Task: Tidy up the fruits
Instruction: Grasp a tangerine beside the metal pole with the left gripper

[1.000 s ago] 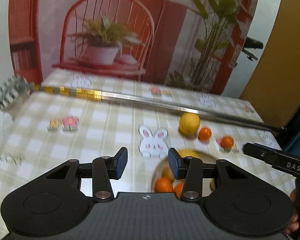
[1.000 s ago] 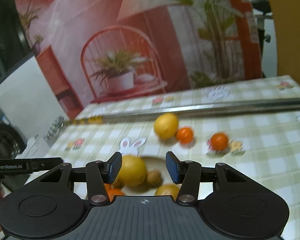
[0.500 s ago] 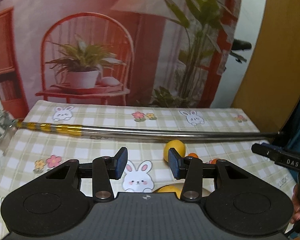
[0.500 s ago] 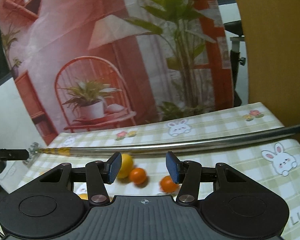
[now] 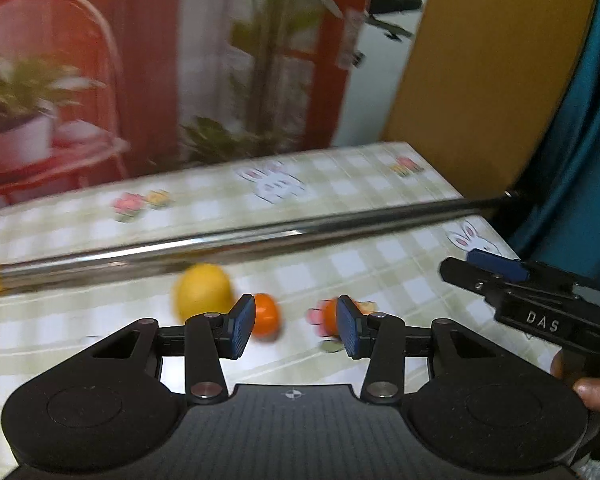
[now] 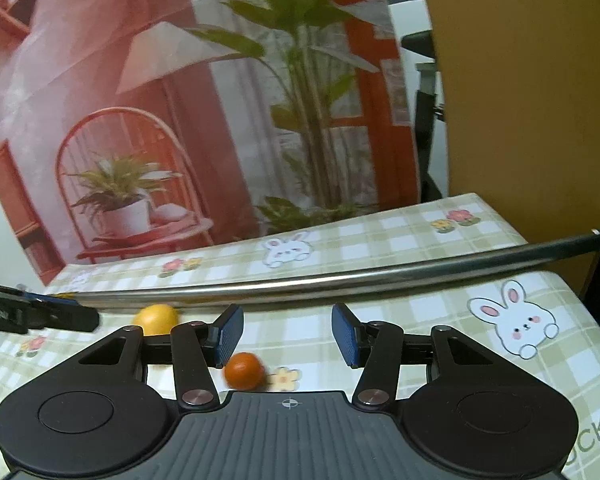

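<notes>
Approach step: left hand-held gripper and right hand-held gripper, both part-open and empty, face loose oranges and a lemon on the table; next, centre one fruit between the fingers.

**Two hand-held grippers, both empty**

The left gripper points down and forward, its blue-padded jaws apart with nothing between them. The right gripper tilts down more gently, jaws likewise apart and empty. A hand grips its handle.
</notes>
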A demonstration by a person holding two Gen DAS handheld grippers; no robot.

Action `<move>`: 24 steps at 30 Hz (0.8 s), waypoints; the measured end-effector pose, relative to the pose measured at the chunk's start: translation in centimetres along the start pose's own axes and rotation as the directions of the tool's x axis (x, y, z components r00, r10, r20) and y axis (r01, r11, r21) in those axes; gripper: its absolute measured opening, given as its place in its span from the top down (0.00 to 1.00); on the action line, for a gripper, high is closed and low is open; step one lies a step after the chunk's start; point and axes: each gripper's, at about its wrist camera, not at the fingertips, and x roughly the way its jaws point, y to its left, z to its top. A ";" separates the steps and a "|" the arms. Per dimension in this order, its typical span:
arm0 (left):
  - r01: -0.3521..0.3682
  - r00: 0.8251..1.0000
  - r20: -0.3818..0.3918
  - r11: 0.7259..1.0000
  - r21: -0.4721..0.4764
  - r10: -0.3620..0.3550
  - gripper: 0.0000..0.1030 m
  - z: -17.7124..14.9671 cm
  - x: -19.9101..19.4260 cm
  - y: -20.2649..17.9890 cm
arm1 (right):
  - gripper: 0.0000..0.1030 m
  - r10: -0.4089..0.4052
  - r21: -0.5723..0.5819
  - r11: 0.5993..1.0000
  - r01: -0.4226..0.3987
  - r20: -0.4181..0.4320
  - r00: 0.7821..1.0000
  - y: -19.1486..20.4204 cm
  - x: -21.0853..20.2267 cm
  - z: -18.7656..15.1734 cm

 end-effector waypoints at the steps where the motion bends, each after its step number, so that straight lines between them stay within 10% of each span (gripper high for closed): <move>1: 0.000 1.000 -0.015 1.000 0.010 0.000 0.55 0.0 0.9 -0.5 | 0.54 -0.004 0.011 1.000 0.004 -0.003 1.000 -0.5 0.3 -0.2; 24: 0.033 0.983 -0.184 0.998 0.052 -0.023 0.58 -0.3 10.8 -3.6 | 0.54 -0.033 0.114 0.993 0.037 -0.029 0.999 -4.6 1.2 -2.7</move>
